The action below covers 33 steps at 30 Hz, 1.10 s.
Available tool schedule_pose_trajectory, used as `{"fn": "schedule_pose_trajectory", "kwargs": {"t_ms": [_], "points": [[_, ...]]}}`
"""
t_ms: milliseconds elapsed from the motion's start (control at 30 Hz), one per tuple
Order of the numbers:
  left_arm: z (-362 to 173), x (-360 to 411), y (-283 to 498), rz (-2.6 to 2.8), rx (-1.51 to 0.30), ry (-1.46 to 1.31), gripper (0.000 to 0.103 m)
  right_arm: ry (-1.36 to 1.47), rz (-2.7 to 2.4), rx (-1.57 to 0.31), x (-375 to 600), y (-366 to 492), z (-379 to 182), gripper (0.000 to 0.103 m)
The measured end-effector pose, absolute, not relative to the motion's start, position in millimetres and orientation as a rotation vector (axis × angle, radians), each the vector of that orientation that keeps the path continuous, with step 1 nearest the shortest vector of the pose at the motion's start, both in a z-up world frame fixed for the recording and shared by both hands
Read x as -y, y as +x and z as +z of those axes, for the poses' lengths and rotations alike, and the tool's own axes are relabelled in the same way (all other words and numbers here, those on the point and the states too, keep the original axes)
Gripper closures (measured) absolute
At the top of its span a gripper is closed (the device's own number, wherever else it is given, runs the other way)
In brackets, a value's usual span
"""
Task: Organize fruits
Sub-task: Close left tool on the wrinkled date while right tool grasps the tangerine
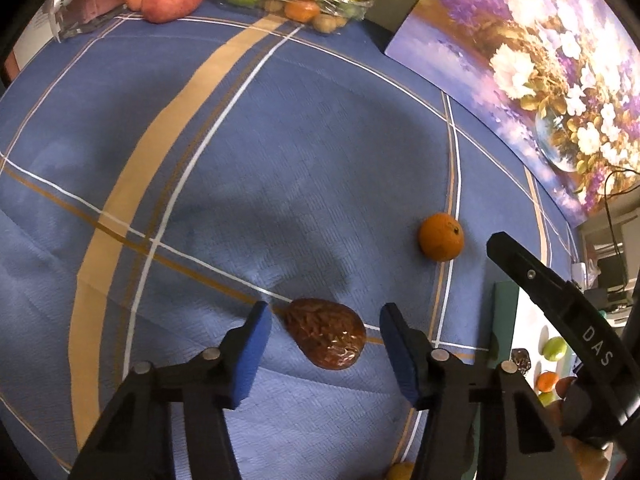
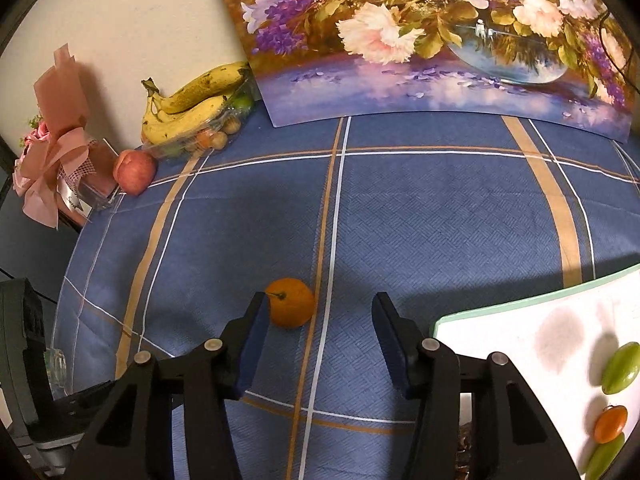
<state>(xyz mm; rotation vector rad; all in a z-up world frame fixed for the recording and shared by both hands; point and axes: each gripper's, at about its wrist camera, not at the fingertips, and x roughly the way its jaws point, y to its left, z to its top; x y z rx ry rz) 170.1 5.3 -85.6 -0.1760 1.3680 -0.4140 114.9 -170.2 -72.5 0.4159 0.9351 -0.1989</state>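
blue-padded fingers [image 1: 256,354] of the left gripper [image 1: 326,354] straddle, untouching, the glossy brown wrinkled fruit [image 1: 326,338] on the plaid-clothed counter [image 1: 280,160]; closing off-centre could squirt it sideways, while the right gripper [image 2: 318,344], spread, merely grazes the small round orange [image 2: 291,307].

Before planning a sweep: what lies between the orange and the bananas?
Only bare blue cloth lies between the orange and the bananas, as the right wrist view shows.
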Motion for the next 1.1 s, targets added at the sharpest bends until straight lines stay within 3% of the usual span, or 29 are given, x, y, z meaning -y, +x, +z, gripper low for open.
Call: {"fn": "schedule_pose_trajectory", "kwargs": {"t_ms": [67,1100], "points": [[-87,-3,170,-0.420,-1.377,-0.172,0.056,0.415,-0.200,-0.938,170,115,-74,0.049],[-72,-64,197,-0.234,-1.235,-0.342,0.057,0.311,-0.178,-0.977,141,145,-92,0.053]]}}
